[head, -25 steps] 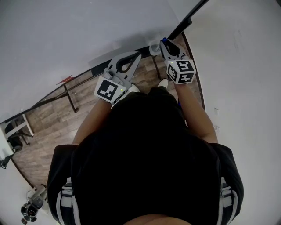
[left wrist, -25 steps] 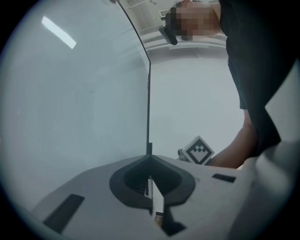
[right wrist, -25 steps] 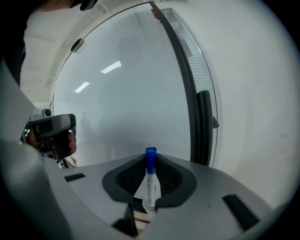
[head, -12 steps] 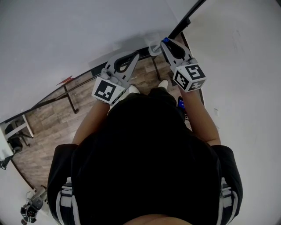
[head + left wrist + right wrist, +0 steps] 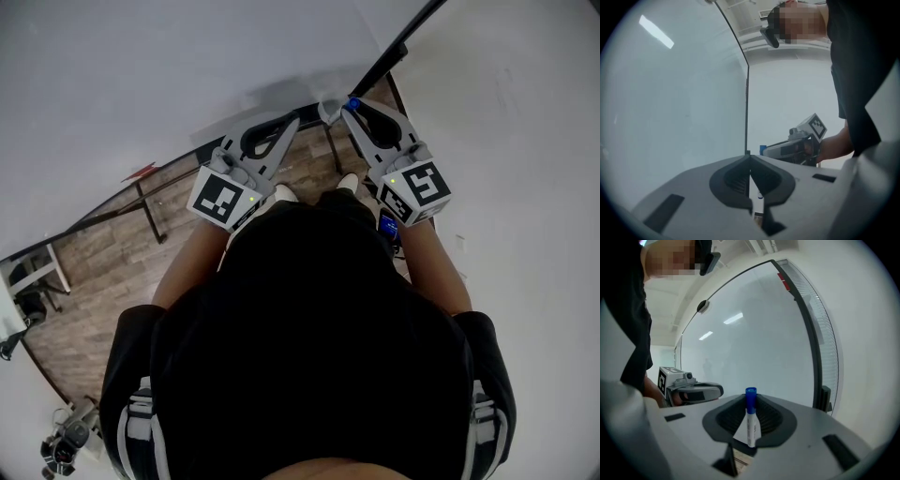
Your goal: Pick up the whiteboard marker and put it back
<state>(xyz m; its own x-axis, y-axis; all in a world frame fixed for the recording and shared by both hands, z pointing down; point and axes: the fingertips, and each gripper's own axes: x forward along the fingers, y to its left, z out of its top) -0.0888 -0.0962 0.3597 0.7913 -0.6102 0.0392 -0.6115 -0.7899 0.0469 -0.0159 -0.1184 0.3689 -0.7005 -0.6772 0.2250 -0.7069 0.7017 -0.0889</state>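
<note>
The whiteboard marker (image 5: 751, 423), white with a blue cap, stands upright between the pads of my right gripper (image 5: 750, 401), which is shut on it. In the head view its blue cap (image 5: 352, 101) shows at the tip of the right gripper (image 5: 347, 109), close to the whiteboard (image 5: 141, 75). My left gripper (image 5: 287, 122) hangs beside it to the left, its jaws shut with nothing between them (image 5: 749, 157). The left gripper view also catches the right gripper (image 5: 787, 149) with the blue cap at its tip.
The whiteboard (image 5: 754, 343) fills the space ahead, with a black frame edge (image 5: 813, 338) on the right and a white wall (image 5: 525, 141) beyond. Below lie a wooden floor (image 5: 103, 253), the board's stand leg (image 5: 150, 211) and my shoe tips (image 5: 347, 178).
My right gripper has risen with the marker, its marker cube sliding right and nearer to me in the head view. The left gripper has risen slightly.
</note>
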